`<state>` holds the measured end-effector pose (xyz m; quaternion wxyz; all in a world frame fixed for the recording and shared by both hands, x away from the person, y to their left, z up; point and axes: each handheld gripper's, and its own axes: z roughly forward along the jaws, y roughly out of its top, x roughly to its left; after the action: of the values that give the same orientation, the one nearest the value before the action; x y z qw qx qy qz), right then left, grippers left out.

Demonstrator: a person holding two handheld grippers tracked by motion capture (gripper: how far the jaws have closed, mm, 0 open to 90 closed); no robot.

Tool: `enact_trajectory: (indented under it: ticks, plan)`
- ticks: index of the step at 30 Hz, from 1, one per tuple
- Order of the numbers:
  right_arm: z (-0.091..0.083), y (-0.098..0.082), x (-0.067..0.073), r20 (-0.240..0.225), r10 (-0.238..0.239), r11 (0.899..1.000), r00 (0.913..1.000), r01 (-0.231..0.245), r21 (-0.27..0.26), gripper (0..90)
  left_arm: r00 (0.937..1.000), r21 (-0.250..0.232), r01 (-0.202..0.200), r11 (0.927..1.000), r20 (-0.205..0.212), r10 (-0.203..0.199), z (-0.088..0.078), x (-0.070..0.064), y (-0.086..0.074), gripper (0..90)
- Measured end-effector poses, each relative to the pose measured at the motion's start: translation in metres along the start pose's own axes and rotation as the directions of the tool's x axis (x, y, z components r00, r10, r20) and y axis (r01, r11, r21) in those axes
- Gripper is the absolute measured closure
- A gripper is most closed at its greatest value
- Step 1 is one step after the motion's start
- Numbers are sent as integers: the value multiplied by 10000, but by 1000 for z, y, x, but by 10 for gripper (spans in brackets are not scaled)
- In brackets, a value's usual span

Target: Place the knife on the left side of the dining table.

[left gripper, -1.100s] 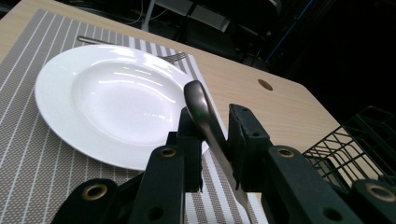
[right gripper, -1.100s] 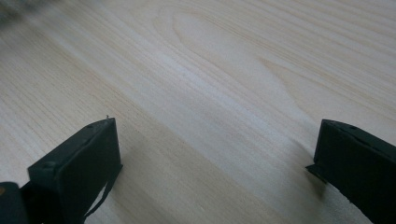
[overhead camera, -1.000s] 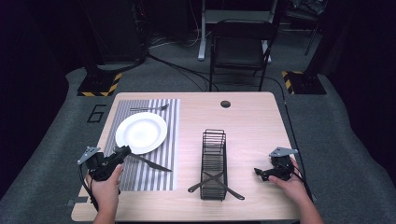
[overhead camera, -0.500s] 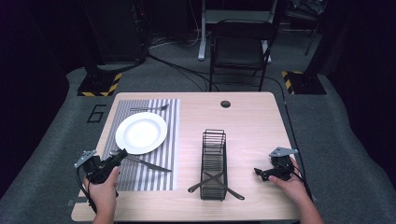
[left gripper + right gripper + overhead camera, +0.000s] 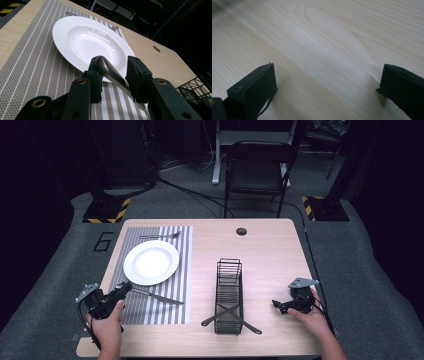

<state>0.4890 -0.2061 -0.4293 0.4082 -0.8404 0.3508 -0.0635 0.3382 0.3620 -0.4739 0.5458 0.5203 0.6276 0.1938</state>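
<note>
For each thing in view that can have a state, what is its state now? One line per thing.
left gripper: fingers open around the knife handle, not yet closed on it
right gripper: open, holds nothing, over the bare table
knife: flat on the striped placemat
plate: empty
wire rack: empty
fork: untouched beyond the plate

High view: above my side, looking forward and down over the whole tabletop (image 5: 270, 250).
Left gripper view: low along my fingers (image 5: 96, 75), close on the plate (image 5: 75, 35), shared with the high view.
Right gripper view: hard against bare tabletop.
</note>
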Motion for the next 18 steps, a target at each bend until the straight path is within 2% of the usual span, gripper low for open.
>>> enact_trajectory:
  ticks: [3,13,18]
  plan:
    - [0,0,0,-19,26,10000,10000,-26,16,0,9999,-154,83,9998,-67,-84,-2,2,2,650]
    - [0,0,0,5,13,10000,10000,-13,-1,0,9999,-201,117,9997,-111,-119,-5,3,4,654]
    - [0,0,0,0,10,10000,10000,-10,1,0,9991,-282,207,9994,-356,-217,-8,8,5,658]
